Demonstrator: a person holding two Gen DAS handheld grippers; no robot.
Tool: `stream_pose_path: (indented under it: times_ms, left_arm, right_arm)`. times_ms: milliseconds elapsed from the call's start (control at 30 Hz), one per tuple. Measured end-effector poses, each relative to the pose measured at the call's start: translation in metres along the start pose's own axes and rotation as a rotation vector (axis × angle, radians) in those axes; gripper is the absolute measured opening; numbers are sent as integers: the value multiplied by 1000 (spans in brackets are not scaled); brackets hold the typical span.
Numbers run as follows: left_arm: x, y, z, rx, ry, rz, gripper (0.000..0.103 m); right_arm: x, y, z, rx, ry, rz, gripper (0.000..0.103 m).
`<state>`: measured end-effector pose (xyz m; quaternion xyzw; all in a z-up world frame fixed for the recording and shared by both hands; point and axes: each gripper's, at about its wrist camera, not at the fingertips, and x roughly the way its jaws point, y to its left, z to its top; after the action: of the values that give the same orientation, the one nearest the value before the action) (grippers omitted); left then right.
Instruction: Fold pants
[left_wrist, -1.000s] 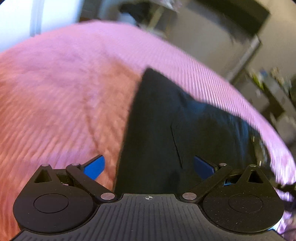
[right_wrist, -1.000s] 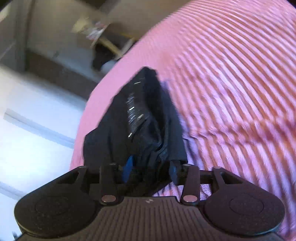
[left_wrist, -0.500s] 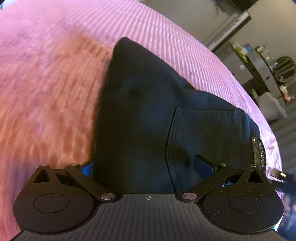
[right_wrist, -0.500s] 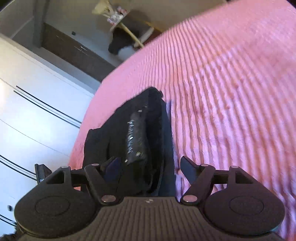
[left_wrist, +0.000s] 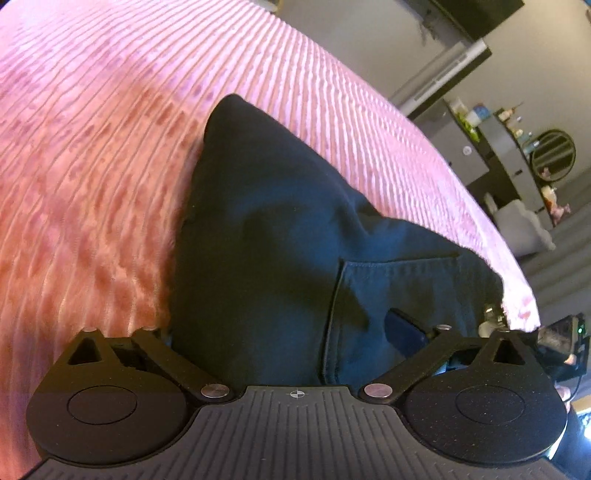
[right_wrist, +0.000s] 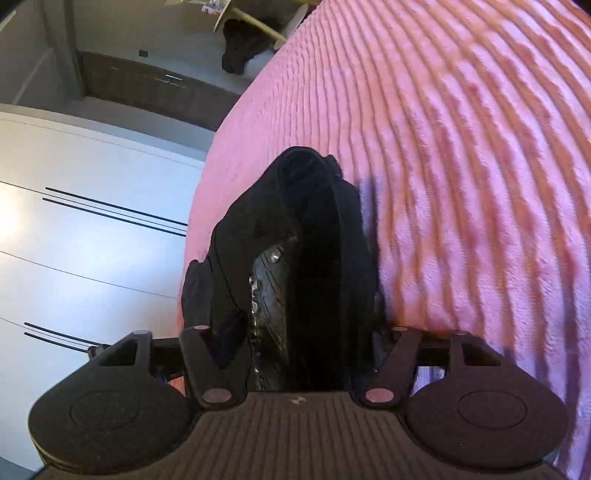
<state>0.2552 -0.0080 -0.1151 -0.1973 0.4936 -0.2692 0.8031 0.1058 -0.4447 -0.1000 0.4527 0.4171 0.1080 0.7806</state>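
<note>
on the pink ribbed bed cover (left_wrist: 110, 166) lie the dark pants (left_wrist: 280, 236), folded into a thick bundle near the bed's edge, a back pocket (left_wrist: 399, 295) facing up. the left tool (left_wrist: 284, 332) straddles the near end, jaws wide but closing, fabric between them; its left finger is now hidden by cloth. the right tool (right_wrist: 295, 350), wider half a second ago, is closing with the waistband end (right_wrist: 273, 280) between its fingers; actual grip unclear. beyond stands a white wardrobe (right_wrist: 74, 229).
</note>
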Motion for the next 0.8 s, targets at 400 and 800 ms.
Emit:
stream_pose_path:
  times_ms: [400,800]
  left_arm:
    - [-4,-5,-1,68,-12,41,78]
    - [-53,-22,17,56,-174,43,26]
  right_arm:
    - [22,25,-6,-40,-6,-55,48]
    - [35,138,10,-320,-99,-63,28]
